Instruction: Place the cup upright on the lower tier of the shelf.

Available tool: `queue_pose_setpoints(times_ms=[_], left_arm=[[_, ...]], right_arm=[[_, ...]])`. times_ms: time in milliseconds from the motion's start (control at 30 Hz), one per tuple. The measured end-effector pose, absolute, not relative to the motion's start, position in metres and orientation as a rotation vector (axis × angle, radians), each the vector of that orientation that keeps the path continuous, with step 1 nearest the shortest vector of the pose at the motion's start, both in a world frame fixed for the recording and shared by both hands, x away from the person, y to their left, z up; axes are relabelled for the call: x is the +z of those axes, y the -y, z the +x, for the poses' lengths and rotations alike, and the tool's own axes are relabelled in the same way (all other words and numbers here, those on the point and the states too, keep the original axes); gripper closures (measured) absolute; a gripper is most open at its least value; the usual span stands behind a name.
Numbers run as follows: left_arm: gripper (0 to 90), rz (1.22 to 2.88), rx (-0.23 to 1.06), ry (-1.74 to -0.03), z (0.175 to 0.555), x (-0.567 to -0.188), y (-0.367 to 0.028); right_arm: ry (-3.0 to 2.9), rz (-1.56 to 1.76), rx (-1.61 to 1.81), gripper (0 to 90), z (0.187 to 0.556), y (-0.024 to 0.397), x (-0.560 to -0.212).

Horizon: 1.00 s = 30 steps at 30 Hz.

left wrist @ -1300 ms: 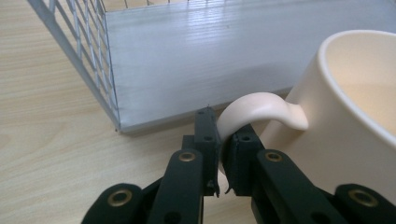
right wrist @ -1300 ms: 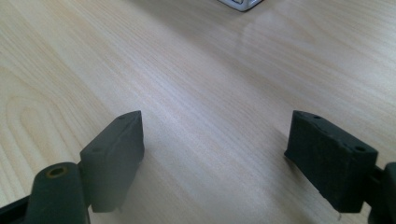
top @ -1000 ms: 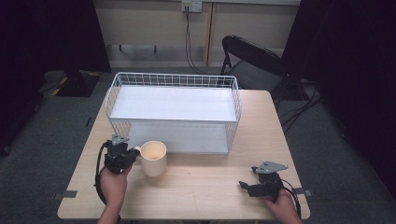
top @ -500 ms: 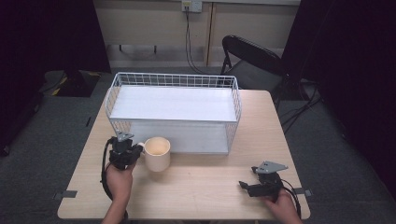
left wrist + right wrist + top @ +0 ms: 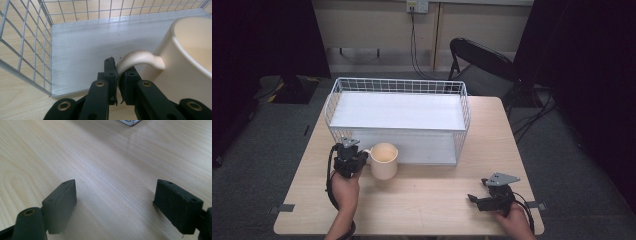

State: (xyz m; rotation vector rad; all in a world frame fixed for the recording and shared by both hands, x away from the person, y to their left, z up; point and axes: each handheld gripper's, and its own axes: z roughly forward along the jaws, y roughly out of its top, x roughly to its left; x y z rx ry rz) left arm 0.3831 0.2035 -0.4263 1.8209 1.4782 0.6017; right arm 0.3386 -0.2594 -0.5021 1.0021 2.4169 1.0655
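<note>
- Jaws of the left gripper [image 5: 117,75] pinch the handle [image 5: 136,58] of the cream mug [image 5: 384,160], which stands just before the wire basket [image 5: 398,86].
- Right gripper [image 5: 115,205] rests spread wide near the table [image 5: 437,200] front edge, bare wood between.

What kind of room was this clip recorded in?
Most likely a lab or studio set up for recording, not a home. A lone wooden table stands on grey carpet, dark curtains hang at both sides, and a folding chair sits by a wall outlet with cables plugged in.
</note>
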Motion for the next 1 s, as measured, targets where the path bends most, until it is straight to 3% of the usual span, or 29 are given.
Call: queue_pose_setpoints(times_ms=[1000], left_arm=[[85.0, 1.788, 0.634, -1.519, 0.395, -0.429, -0.198]], right_arm=[[-2.417, 1.002, 1.066, 17.5, 0.339, 0.259, -0.502]])
